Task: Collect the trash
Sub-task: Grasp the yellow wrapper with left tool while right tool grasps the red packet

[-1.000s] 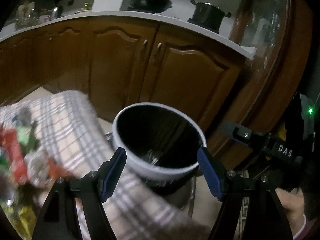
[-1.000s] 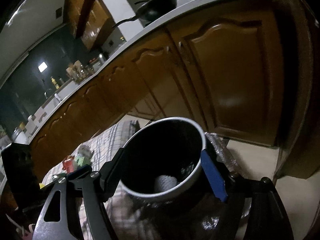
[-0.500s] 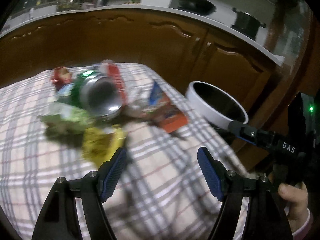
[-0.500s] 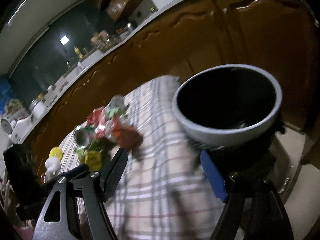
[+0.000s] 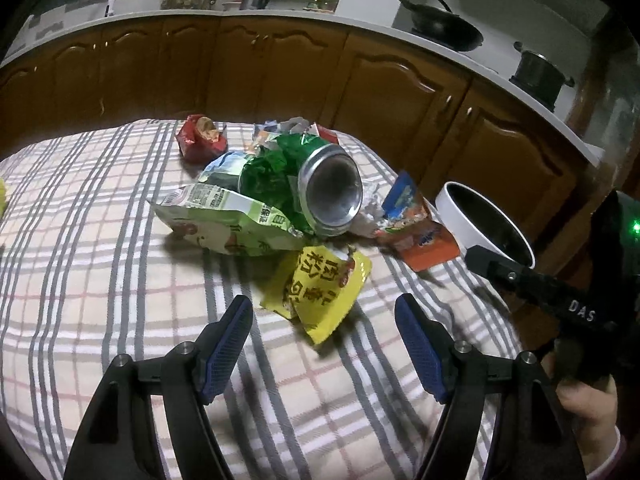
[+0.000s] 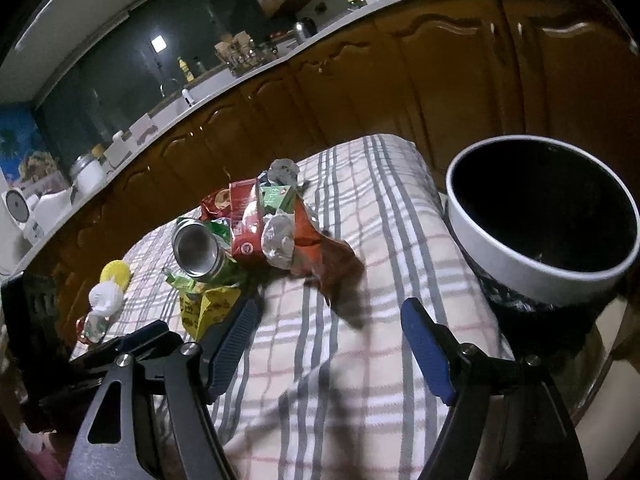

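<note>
A heap of trash lies on the checked tablecloth (image 5: 100, 264): a crushed green can (image 5: 326, 192) on its side, a pale green snack bag (image 5: 224, 224), a yellow wrapper (image 5: 320, 288), an orange packet (image 5: 420, 236) and a red wrapper (image 5: 198, 140). My left gripper (image 5: 324, 340) hangs open just in front of the yellow wrapper, holding nothing. My right gripper (image 6: 328, 344) is open over the cloth, short of the can (image 6: 196, 246) and the red carton (image 6: 246, 224). The white-rimmed trash bin (image 6: 540, 216) stands off the table's right end.
Brown kitchen cabinets (image 5: 280, 68) run behind the table under a white counter with a wok (image 5: 444, 28) and a pot (image 5: 538, 74). A small yellow-capped bottle (image 6: 104, 300) stands at the cloth's left side. A hand (image 5: 588, 412) holds the right tool.
Both views swung left from the bin's mouth to the table. The trash heap has come into view, and the bin now sits at the right of each view. Both grippers stayed open.
</note>
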The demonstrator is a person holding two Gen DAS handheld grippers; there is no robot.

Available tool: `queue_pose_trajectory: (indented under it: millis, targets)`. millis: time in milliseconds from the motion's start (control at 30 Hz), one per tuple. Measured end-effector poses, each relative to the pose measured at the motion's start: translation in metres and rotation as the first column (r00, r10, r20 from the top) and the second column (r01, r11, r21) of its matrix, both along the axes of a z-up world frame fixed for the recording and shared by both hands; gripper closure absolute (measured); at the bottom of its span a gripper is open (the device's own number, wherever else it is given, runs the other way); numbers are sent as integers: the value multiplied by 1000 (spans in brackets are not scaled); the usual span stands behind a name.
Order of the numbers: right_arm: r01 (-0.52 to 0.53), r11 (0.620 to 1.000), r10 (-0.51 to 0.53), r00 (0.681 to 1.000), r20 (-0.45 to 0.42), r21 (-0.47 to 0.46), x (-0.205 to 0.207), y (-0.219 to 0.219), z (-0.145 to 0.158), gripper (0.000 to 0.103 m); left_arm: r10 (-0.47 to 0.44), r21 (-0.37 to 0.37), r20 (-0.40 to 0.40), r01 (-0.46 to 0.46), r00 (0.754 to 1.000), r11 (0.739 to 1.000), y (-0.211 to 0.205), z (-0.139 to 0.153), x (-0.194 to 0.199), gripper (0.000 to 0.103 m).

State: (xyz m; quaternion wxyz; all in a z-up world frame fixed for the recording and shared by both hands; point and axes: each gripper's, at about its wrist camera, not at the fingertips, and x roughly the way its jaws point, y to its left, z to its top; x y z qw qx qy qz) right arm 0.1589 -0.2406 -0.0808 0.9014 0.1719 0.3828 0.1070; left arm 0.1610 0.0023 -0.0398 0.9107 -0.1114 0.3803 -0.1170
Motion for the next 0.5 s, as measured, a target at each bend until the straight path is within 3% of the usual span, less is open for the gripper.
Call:
queue_pose_trajectory:
  millis: [100, 300, 400, 433, 467, 500]
  targets:
    - [-14, 1000, 14, 1000, -5, -17, 9, 3, -2, 28, -4, 7, -2, 4, 1000, 1000, -5, -2, 11, 30]
    - [-42, 997, 41, 999, -24, -59, 34, 10, -6, 43, -6, 28, -25, 7, 1000, 1000, -11, -13, 35, 31]
    - [-55, 996, 53, 998, -33, -72, 45, 14, -10, 49, -26, 19, -46, 27, 999, 999, -14, -20, 43, 47]
    - [-62, 995, 60, 997, -38, -75, 48, 16, -12, 59, -37, 17, -53, 38, 998, 999, -15, -22, 45, 62]
    - [-69, 995, 66, 997, -43, -78, 49, 17, -13, 67, -59, 6, -64, 60, 996, 998, -17, -25, 47, 68]
    - [-78, 993, 74, 996, -50, -84, 50, 18, -15, 89, -70, 3, -62, 70, 996, 998, -18, -26, 46, 74]
